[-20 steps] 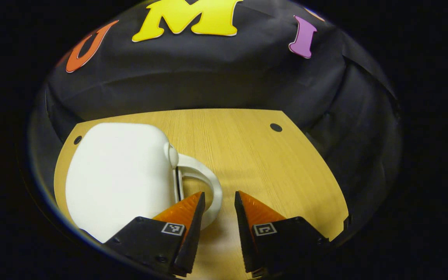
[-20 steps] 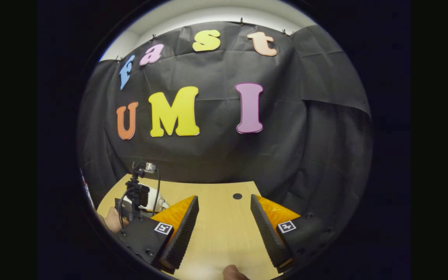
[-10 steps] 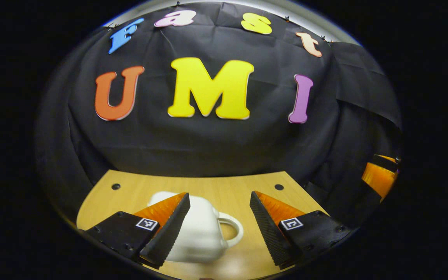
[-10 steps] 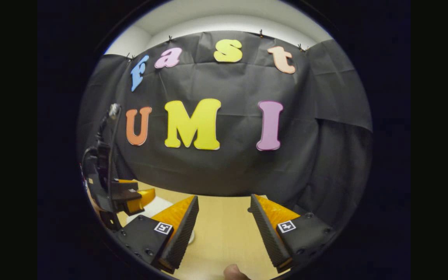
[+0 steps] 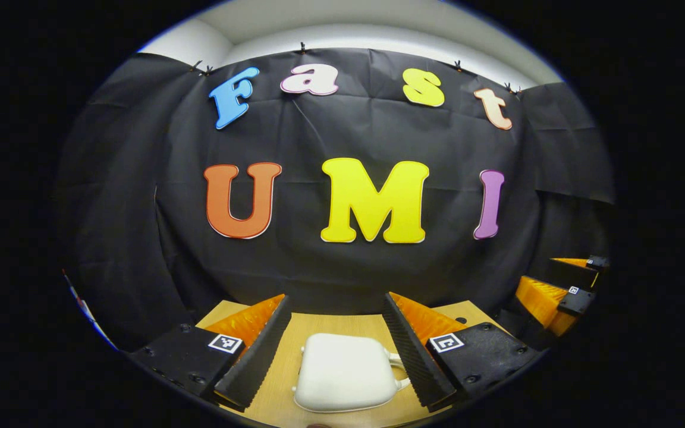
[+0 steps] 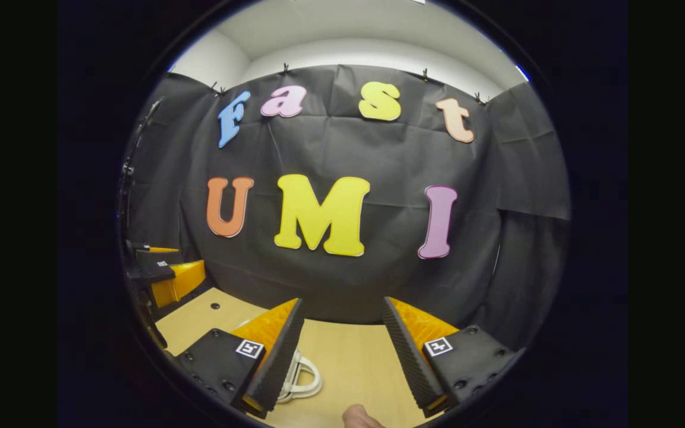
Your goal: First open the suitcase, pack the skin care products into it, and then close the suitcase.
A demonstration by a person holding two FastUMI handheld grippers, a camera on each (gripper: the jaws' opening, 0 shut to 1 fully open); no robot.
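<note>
A small white suitcase (image 5: 342, 380) lies closed on the wooden table (image 5: 295, 333), its loop handle (image 5: 399, 371) pointing right. In the left gripper view my left gripper (image 5: 335, 297) hangs above it, open, with the case low between the fingers and untouched. My right gripper (image 6: 342, 301) is open too, with nothing between its fingers; the case's handle (image 6: 302, 380) peeks out beside its left finger. In the left gripper view the right gripper (image 5: 556, 291) sits at the far right edge. The right gripper view has the left gripper (image 6: 170, 276) at its left edge.
Black cloth walls the table (image 6: 348, 356) at the back and on both sides. Small dark holes (image 6: 216, 306) mark the tabletop near its far corners. A fingertip (image 6: 357, 419) of the person pokes in at the bottom of the right gripper view.
My left gripper drew back and up from the suitcase handle and opened wider; the case now looks small and low. The right gripper also tilted upward, staying open.
</note>
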